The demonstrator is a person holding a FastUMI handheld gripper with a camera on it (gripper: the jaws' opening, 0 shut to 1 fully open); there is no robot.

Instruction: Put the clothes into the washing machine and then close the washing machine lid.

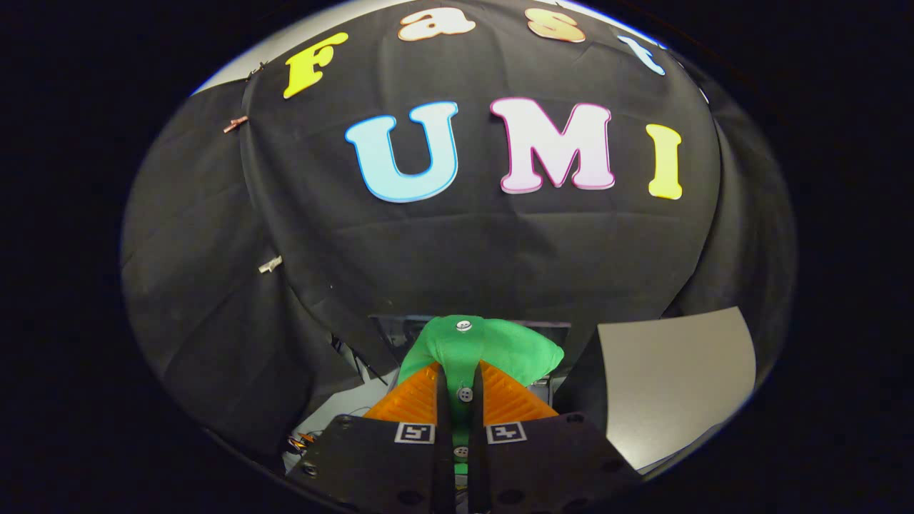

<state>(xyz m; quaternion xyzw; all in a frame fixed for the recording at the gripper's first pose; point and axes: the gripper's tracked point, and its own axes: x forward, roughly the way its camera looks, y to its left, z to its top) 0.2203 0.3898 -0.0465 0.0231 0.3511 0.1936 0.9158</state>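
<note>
A green garment [493, 346] with small grey buttons is pinched between my two fingers and bunches up over their tips. My gripper [460, 385] is shut on it, held up in the air facing the black cloth wall. Behind the green cloth, just beyond the fingers, a dark framed edge [400, 325] shows; I cannot tell whether it belongs to the washing machine.
A pale grey flat panel [671, 378] lies to the right of the fingers. The black cloth wall [457, 250] hangs close ahead and to both sides. Left of the fingers, cables and a light surface [343, 403] show low down.
</note>
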